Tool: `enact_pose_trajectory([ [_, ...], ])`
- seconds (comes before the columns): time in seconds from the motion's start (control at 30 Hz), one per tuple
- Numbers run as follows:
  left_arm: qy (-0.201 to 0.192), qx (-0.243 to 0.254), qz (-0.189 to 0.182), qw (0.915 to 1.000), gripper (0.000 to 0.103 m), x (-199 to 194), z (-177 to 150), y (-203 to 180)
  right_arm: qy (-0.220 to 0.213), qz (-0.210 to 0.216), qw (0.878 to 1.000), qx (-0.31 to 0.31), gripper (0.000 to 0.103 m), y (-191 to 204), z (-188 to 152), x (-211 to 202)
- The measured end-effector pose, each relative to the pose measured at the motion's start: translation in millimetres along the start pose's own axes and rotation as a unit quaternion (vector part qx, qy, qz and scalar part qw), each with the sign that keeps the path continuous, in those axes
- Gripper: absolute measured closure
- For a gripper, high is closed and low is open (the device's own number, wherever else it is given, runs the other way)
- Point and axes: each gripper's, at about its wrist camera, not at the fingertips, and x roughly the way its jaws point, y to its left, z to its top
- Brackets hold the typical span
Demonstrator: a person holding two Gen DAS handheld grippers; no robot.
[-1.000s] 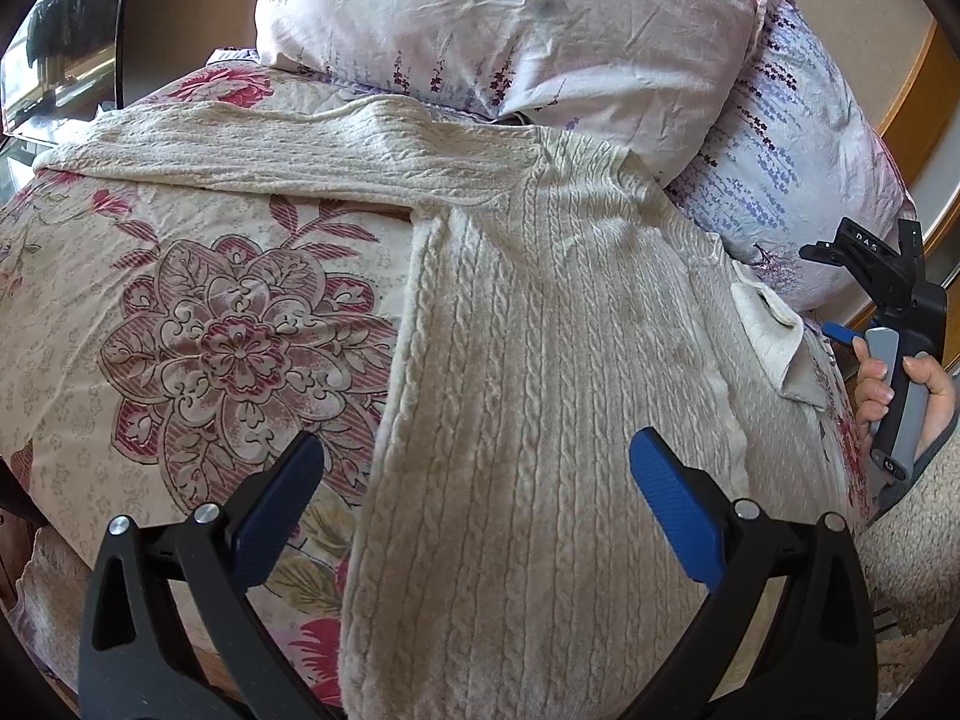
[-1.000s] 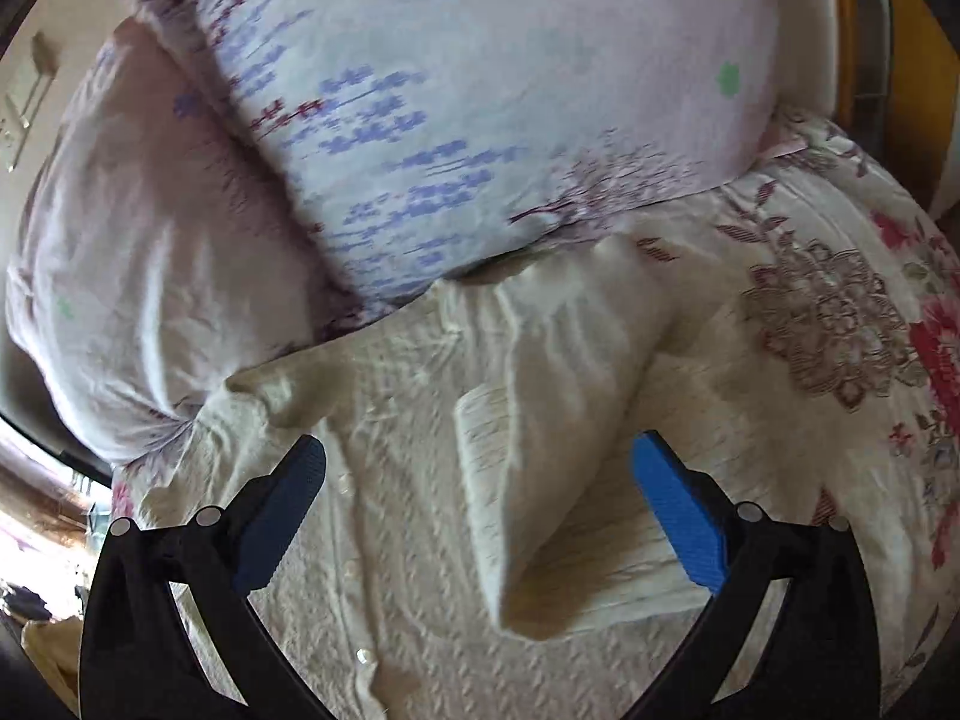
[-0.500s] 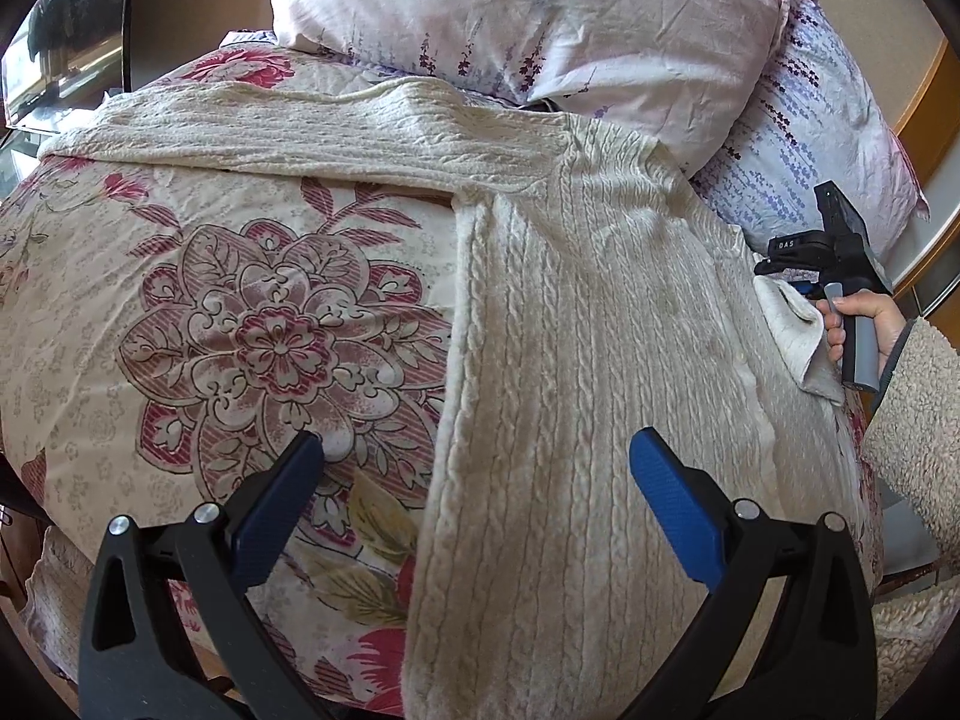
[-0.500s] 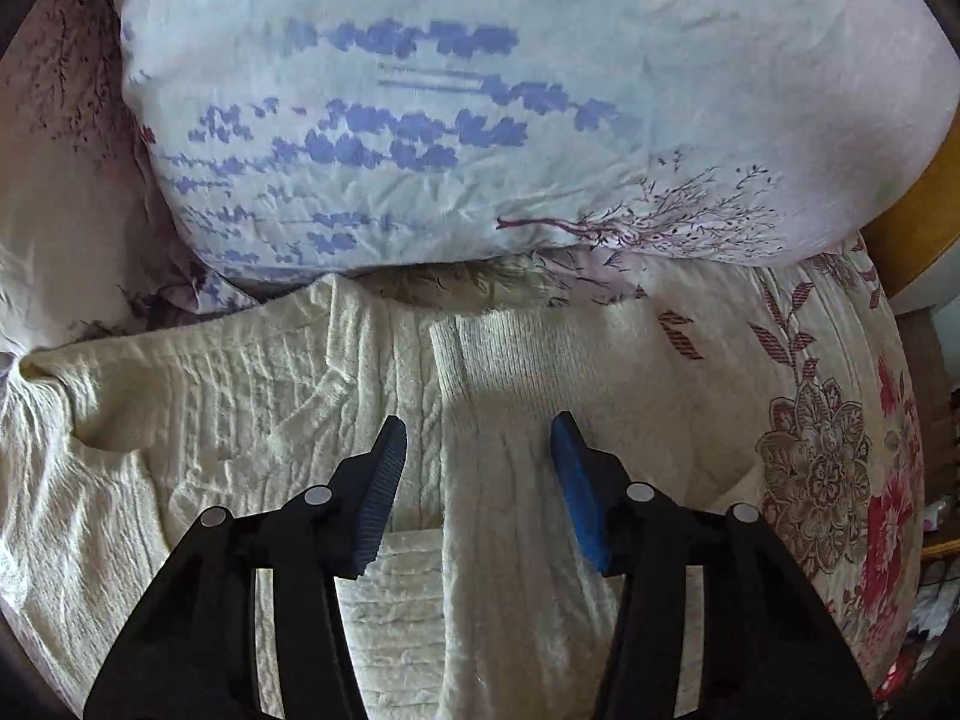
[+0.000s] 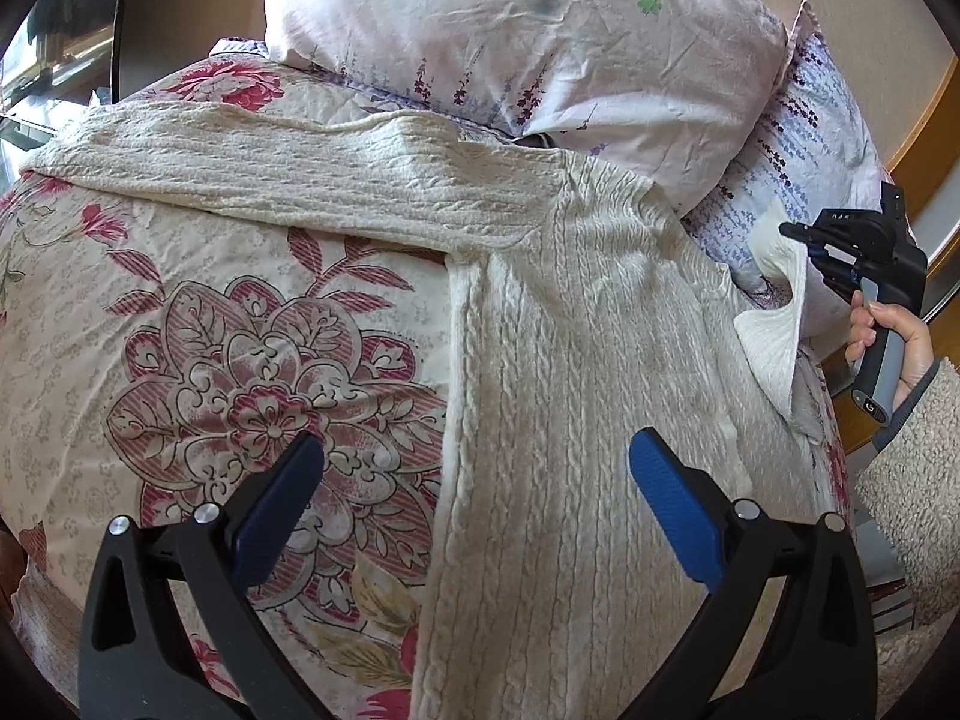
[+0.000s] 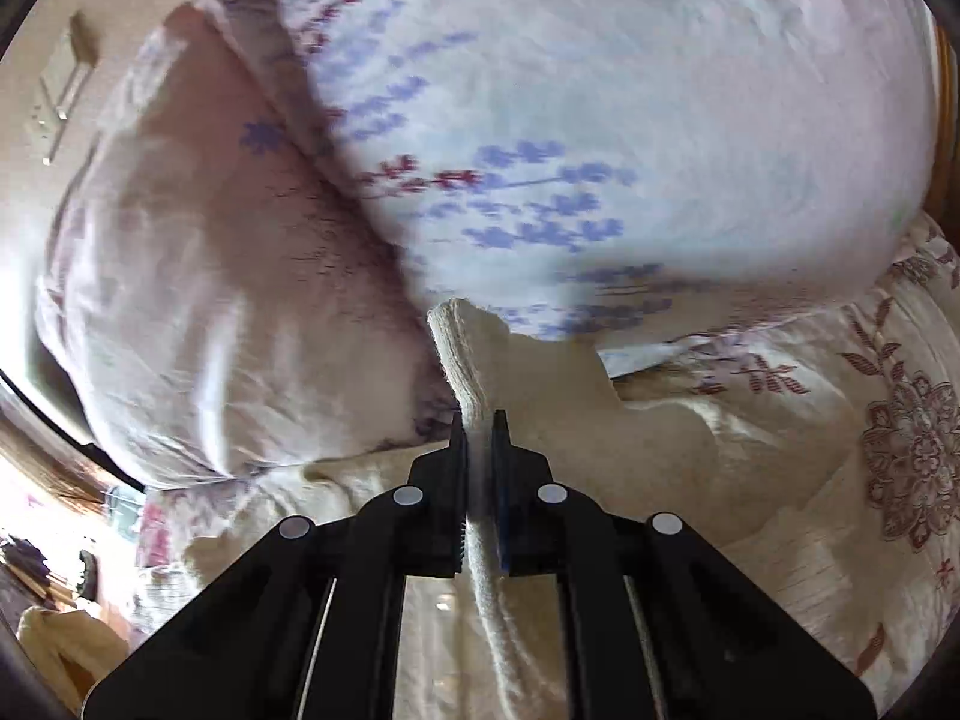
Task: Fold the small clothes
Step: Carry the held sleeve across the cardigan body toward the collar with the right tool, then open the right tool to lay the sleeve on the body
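Observation:
A cream cable-knit sweater (image 5: 570, 360) lies on the flowered bedspread (image 5: 180, 312), its body running toward me and its left sleeve (image 5: 270, 162) stretched out flat to the left. My left gripper (image 5: 474, 480) is open and empty, hovering over the sweater's lower body and its left edge. My right gripper (image 6: 479, 420) is shut on the cuff of the right sleeve (image 6: 474, 354) and holds it lifted off the bed in front of the pillows. The right gripper also shows in the left wrist view (image 5: 807, 243), with the lifted sleeve (image 5: 774, 324) hanging from it.
Two flowered pillows (image 5: 540, 30) (image 6: 600, 120) lie against the headboard just behind the sweater's shoulders. A wooden bed frame (image 5: 924, 120) runs along the right. A window or mirror edge (image 5: 54, 60) is at the far left.
My right gripper has closed on the right sleeve's cuff and raised it off the bed. My left gripper stays open and has drifted slightly over the sweater.

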Motion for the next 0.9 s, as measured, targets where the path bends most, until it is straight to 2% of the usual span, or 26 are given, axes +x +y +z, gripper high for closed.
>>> enact_pose_trajectory([
  [0.17,-0.011,-0.007,0.0,0.9999,0.002,-5,4,5,0.015,0.103,0.994,-0.032,0.096,79,-36,7],
  [0.23,-0.014,-0.008,0.003,0.9999,0.002,-7,4,7,0.037,0.116,0.991,-0.064,0.096,109,-59,22],
  [0.33,-0.017,-0.011,0.008,0.9998,0.002,-10,4,10,0.101,0.107,0.981,-0.128,0.095,145,-96,54],
  [0.4,-0.02,-0.013,0.01,0.9997,0.002,-12,5,12,0.143,0.093,0.972,-0.16,0.085,152,-123,60],
  [0.43,-0.023,-0.013,0.011,0.9996,0.002,-13,6,12,0.154,0.095,0.969,-0.17,0.073,152,-131,58],
  [0.47,-0.025,-0.013,0.012,0.9995,0.002,-14,7,12,0.152,0.096,0.968,-0.176,0.055,150,-137,51],
  [0.53,-0.027,-0.012,0.011,0.9995,0.002,-14,10,11,0.121,0.09,0.973,-0.175,0.042,138,-134,33],
  [0.6,-0.028,-0.011,0.005,0.9995,0.002,-11,16,7,0.085,0.078,0.982,-0.15,0.042,111,-121,9],
  [0.67,-0.025,-0.011,-0.003,0.9996,0.002,-4,24,-1,0.058,0.048,0.991,-0.108,0.045,69,-99,-11],
  [0.73,-0.017,-0.014,-0.013,0.9997,0.002,7,32,-9,0.039,0.027,0.998,-0.044,0.051,20,-84,-30],
  [0.77,-0.011,-0.019,-0.023,0.9995,0.002,14,37,-14,0.039,0.039,0.998,0.003,0.052,-8,-80,-40],
  [0.83,-0.002,-0.044,-0.055,0.9975,0.002,27,47,-20,0.045,0.1,0.987,0.118,0.052,-64,-78,-57],
  [0.9,-0.001,-0.073,-0.09,0.9932,0.002,38,55,-27,0.046,0.144,0.965,0.213,0.052,-112,-90,-76],
])
